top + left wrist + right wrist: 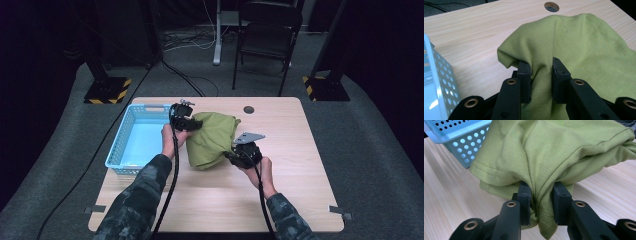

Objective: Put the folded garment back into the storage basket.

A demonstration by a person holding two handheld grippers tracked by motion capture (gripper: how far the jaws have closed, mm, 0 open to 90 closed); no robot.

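While pinched by 2 grippers, green cloth [212, 140], blue basket [131, 142] beside

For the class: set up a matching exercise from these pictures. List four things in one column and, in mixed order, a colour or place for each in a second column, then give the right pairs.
Column one:
1. basket
2. folded garment
3. folding chair
4. round hole in the table

Column two:
A. on the floor beyond the table
B. olive green, pinched by the left tool and the right tool
C. light blue, at the table's left side
D. near the table's far edge, beyond the garment

Pairs: 1-C, 2-B, 3-A, 4-D
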